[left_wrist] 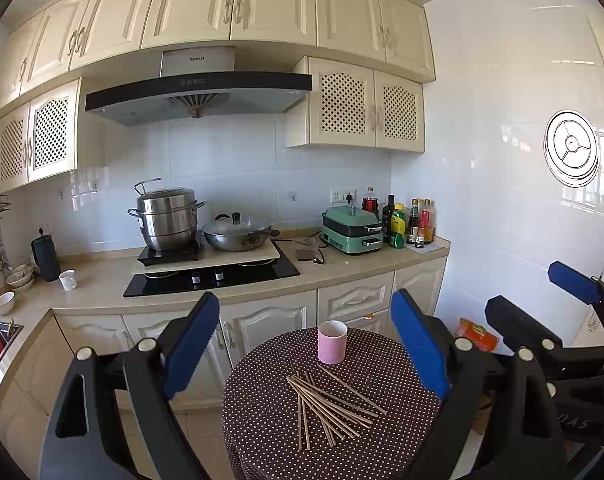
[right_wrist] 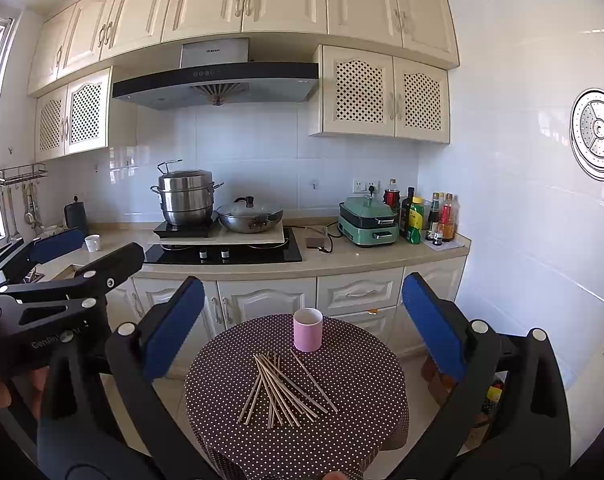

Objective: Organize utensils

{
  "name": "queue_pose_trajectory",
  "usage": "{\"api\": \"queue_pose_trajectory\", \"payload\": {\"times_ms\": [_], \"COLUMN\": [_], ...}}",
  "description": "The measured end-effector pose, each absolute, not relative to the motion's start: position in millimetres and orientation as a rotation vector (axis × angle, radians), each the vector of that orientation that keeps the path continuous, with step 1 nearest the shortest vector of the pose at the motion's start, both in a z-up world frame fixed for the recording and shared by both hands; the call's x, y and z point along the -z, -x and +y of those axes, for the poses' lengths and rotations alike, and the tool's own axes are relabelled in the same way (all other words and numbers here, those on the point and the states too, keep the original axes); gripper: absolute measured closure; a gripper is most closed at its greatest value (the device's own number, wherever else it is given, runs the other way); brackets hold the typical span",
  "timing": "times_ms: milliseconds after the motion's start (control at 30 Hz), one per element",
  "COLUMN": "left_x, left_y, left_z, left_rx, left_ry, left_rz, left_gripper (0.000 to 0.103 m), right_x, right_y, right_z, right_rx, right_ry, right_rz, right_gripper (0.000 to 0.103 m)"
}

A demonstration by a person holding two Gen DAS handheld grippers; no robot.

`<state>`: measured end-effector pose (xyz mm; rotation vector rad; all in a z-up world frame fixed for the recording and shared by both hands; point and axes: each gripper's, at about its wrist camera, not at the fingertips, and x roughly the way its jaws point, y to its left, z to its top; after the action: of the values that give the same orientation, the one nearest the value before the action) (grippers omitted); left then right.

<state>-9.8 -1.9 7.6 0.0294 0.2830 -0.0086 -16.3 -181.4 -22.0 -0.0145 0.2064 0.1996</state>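
A loose pile of several wooden chopsticks (left_wrist: 328,410) lies on a small round table with a brown dotted cloth (left_wrist: 261,420). A pink cup (left_wrist: 332,342) stands upright just behind the pile. My left gripper (left_wrist: 306,348) is open and empty, held above and in front of the table. My right gripper (right_wrist: 302,320) is also open and empty, over the same table (right_wrist: 362,420), with the chopsticks (right_wrist: 283,394) and the cup (right_wrist: 308,329) between its fingers in its view. Each gripper shows at the edge of the other's view.
Behind the table runs a kitchen counter (left_wrist: 101,284) with a stove, a steel steamer pot (left_wrist: 167,218), a wok (left_wrist: 237,234), a green electric cooker (left_wrist: 352,230) and sauce bottles (left_wrist: 410,222). A white mug (left_wrist: 67,280) and bowls stand at the left. A white tiled wall is on the right.
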Motion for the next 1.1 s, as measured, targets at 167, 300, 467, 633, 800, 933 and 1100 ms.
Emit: {"api": "queue_pose_trajectory", "payload": {"times_ms": [167, 300, 467, 633, 800, 933, 1100], "left_x": [-5, -6, -6, -6, -7, -7, -8], "left_y": [12, 12, 12, 14, 15, 15, 16], "left_z": [-1, 0, 0, 1, 1, -1, -2], "left_rx": [0.005, 0.004, 0.005, 0.005, 0.006, 0.005, 0.004], "left_ry": [-0.023, -0.023, -0.022, -0.024, -0.025, -0.026, -0.027], "left_rz": [0.288, 0.288, 0.288, 0.284, 0.283, 0.283, 0.282], "left_gripper": [0.017, 0.017, 0.017, 0.017, 0.017, 0.017, 0.017], "right_x": [22, 22, 22, 21, 21, 21, 18], "right_y": [18, 22, 22, 25, 29, 31, 32], "right_z": [-182, -184, -183, -184, -185, -186, -187], "right_rx": [-0.203, -0.205, -0.203, -0.202, -0.200, -0.200, -0.200], "right_ry": [0.015, 0.013, 0.014, 0.013, 0.012, 0.010, 0.005], "right_rz": [0.207, 0.206, 0.206, 0.204, 0.202, 0.202, 0.207], "right_gripper": [0.006, 0.006, 0.006, 0.006, 0.006, 0.006, 0.006]}}
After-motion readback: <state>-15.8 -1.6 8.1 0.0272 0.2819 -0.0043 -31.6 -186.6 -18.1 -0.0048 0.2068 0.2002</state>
